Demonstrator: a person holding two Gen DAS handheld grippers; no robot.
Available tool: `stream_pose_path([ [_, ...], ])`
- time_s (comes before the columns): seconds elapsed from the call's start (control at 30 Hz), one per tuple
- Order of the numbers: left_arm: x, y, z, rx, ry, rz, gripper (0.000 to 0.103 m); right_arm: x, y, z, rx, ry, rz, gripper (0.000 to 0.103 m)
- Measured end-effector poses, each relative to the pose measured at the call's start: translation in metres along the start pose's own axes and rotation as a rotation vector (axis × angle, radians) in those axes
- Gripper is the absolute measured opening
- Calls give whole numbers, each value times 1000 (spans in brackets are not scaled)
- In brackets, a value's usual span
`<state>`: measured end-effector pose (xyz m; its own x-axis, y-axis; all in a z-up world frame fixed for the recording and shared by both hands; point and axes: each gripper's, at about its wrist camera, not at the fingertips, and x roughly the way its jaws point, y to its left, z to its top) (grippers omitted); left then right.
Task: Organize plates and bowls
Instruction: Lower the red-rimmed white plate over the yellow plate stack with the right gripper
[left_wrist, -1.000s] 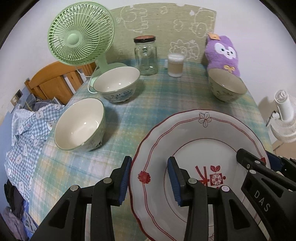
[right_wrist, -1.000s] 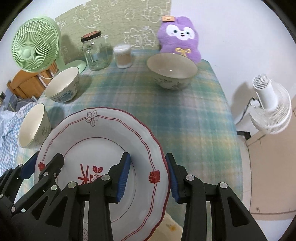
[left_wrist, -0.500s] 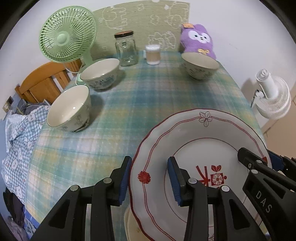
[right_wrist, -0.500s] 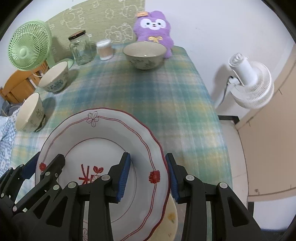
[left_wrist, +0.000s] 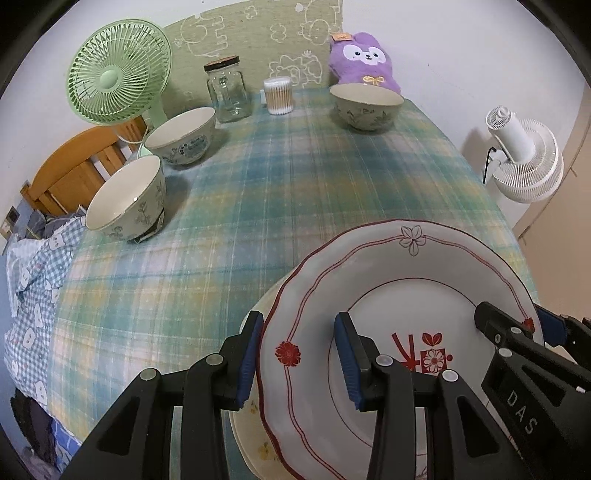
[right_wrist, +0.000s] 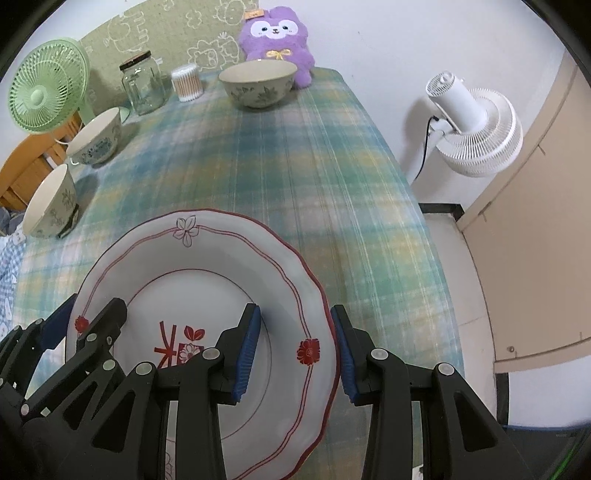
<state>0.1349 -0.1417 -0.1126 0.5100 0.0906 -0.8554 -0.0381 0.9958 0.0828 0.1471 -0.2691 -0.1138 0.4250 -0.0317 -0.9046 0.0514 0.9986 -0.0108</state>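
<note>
I have the left claw (left_wrist: 298, 363) clamped on the left rim of the red-trimmed plate (left_wrist: 402, 295), one blue pad under the rim's edge and the other on the plate's face, and the right claw (right_wrist: 295, 354) clamped the same way on the opposite rim beside a red flower mark. The plate hangs between them above the near edge of the counter (left_wrist: 295, 177), over a cream plate with yellow flowers (left_wrist: 251, 439) whose edge peeks out below it in the left wrist view. Whether the two plates touch I cannot tell. Farther along the counter's left edge stands a cream bowl with leaf sprigs (left_wrist: 125, 199), tilted up on something dark under its foot, and just behind it a bowl with blue print (left_wrist: 181, 136). Near the far right corner sits a third bowl (left_wrist: 365, 105), just in front of a purple plush toy (left_wrist: 364, 61). At the far edge stand a glass jar with a dark lid (left_wrist: 227, 90), a tub of cotton swabs (left_wrist: 279, 95), and, at the far left corner, a green desk fan (left_wrist: 118, 79). A white fan (right_wrist: 476, 125) stands on the floor off the counter's right side.
</note>
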Motion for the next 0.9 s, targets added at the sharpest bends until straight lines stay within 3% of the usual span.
stream_pose_path([
  [0.33, 9, -3, -12, 30, 20, 8, 40, 8, 3, -14, 11, 21, -24, 42],
  [0.9, 10, -3, -14, 52, -12, 22, 42, 14, 8, -13, -28, 27, -55, 45],
])
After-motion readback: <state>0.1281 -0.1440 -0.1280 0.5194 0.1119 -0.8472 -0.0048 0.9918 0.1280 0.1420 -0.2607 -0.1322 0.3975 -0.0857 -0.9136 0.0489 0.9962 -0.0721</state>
